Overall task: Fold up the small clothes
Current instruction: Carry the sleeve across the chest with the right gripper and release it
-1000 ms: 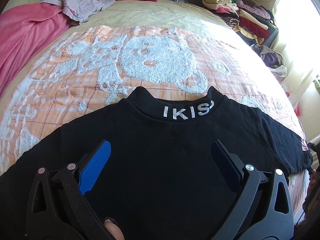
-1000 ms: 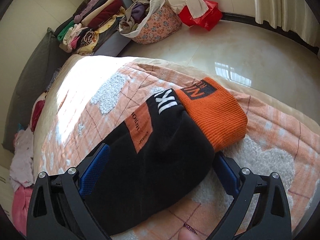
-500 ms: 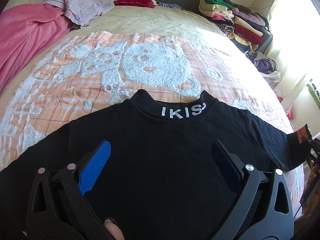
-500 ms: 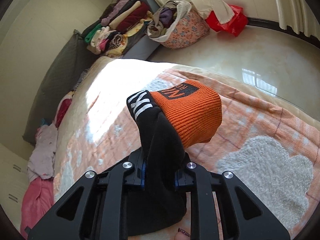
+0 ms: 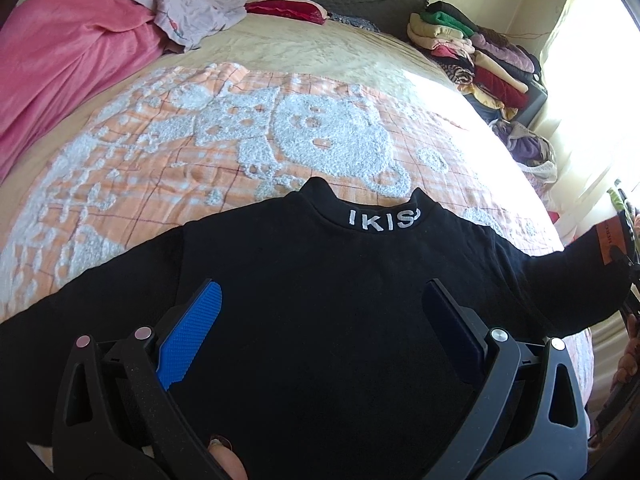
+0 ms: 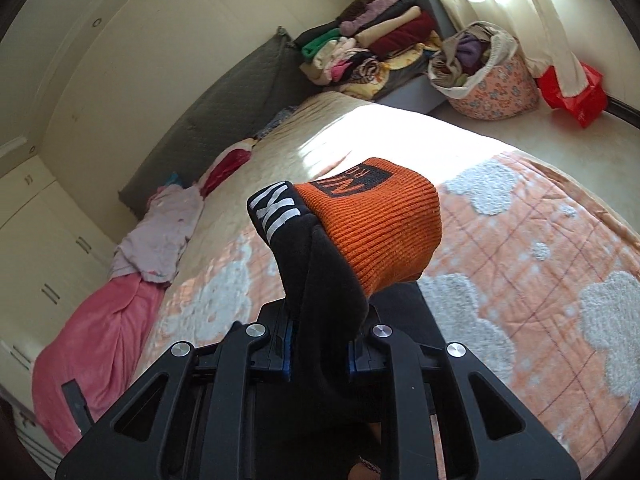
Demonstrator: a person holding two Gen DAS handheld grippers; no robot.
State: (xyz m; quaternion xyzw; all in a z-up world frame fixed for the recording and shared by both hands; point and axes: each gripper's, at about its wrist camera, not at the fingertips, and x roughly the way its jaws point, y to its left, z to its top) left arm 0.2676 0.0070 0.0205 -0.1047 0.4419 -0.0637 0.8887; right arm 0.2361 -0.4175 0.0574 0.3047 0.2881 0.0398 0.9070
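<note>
A small black sweater (image 5: 320,292) with white letters on its collar (image 5: 384,218) lies flat on the orange and white blanket (image 5: 192,152). My left gripper (image 5: 320,320) is open and hovers over the sweater's chest. My right gripper (image 6: 320,344) is shut on the sweater's right sleeve (image 6: 324,280) and holds it up off the bed; the orange ribbed cuff (image 6: 384,224) sticks out past the fingers. In the left wrist view that lifted sleeve (image 5: 576,280) stretches to the right edge.
A pink blanket (image 5: 68,64) and a lilac garment (image 5: 188,4) lie at the bed's far left. Stacked folded clothes (image 5: 472,52) sit at the far right. A fabric basket of clothes (image 6: 484,68) and a red bag (image 6: 576,92) stand on the floor.
My right gripper closed on the sleeve and lifted it off the blanket. The sleeve now stretches out and up to the right. My left gripper stayed open over the chest.
</note>
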